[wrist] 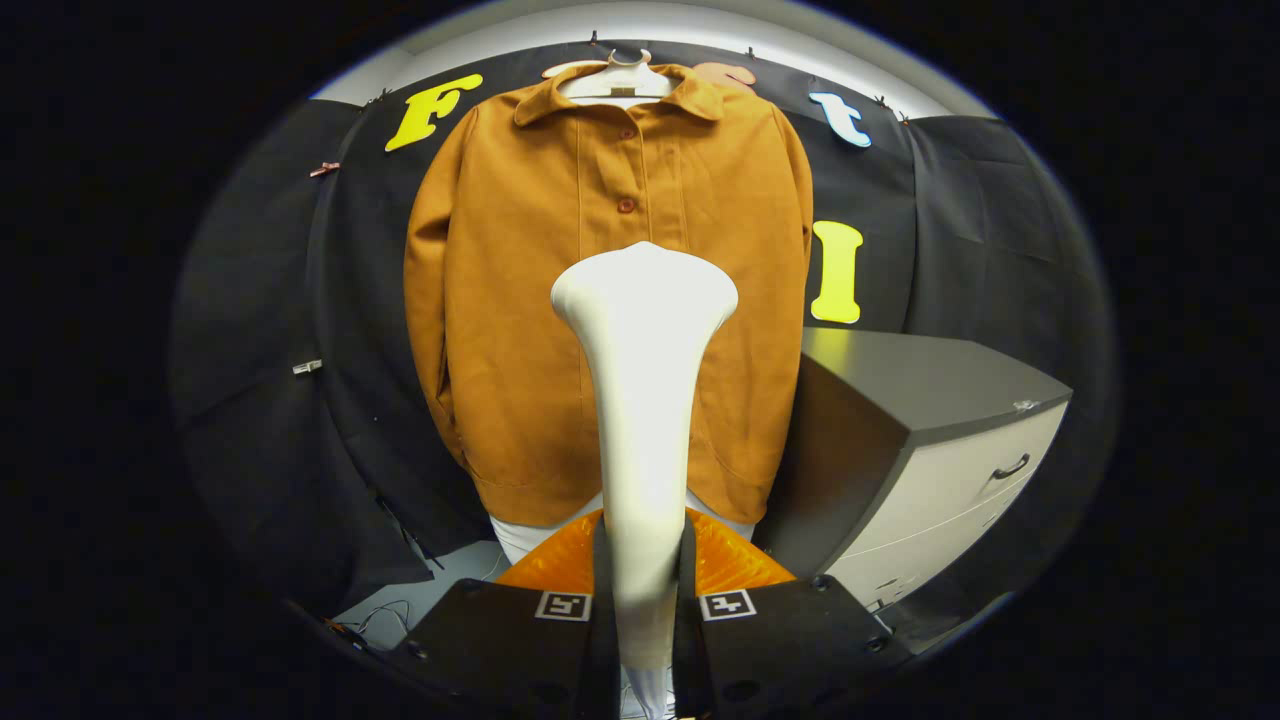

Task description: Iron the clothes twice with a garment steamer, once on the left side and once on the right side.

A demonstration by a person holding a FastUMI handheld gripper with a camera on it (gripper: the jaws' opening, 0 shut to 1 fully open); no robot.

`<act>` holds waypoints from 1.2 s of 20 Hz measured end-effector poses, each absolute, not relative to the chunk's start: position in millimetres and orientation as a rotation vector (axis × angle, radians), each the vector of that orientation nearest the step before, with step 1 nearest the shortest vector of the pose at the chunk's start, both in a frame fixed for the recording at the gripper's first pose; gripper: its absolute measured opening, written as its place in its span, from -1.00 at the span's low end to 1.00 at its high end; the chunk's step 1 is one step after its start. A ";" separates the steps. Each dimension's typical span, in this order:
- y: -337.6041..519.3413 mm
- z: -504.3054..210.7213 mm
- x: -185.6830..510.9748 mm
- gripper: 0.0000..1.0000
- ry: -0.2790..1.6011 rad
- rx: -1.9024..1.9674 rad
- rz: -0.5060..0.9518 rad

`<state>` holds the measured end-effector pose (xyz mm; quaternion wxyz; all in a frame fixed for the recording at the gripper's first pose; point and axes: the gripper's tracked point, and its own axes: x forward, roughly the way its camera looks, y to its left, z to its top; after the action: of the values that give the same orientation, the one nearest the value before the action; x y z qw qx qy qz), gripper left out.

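Note:
An orange-brown button-up jacket (520,300) hangs on a white hanger (615,82) against the booth's black wall, facing me. A white garment steamer (645,400) stands upright between my fingers, its wide head in front of the jacket's middle, around the button line. My gripper (645,600) is shut on the steamer's handle, both fingers pressing its sides. Whether the steamer head touches the cloth I cannot tell. A white layer (520,540) shows below the jacket's hem.
A grey cabinet (930,420) with drawers and a dark handle stands just right of the jacket, its corner close to the jacket's right hem. Cables (400,610) lie on the floor at lower left. Clips (307,367) pin the black cloth on the left.

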<state>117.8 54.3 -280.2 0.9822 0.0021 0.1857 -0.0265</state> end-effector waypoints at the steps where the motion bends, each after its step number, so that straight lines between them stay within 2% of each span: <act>1: 52.3 -269.6 112.8 -0.52 0.364 0.002 -0.055; 24: 33.3 -105.2 59.2 -0.52 0.185 -0.016 -0.069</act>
<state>59.2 33.3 -105.2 0.9951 -0.0082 0.0922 -0.0345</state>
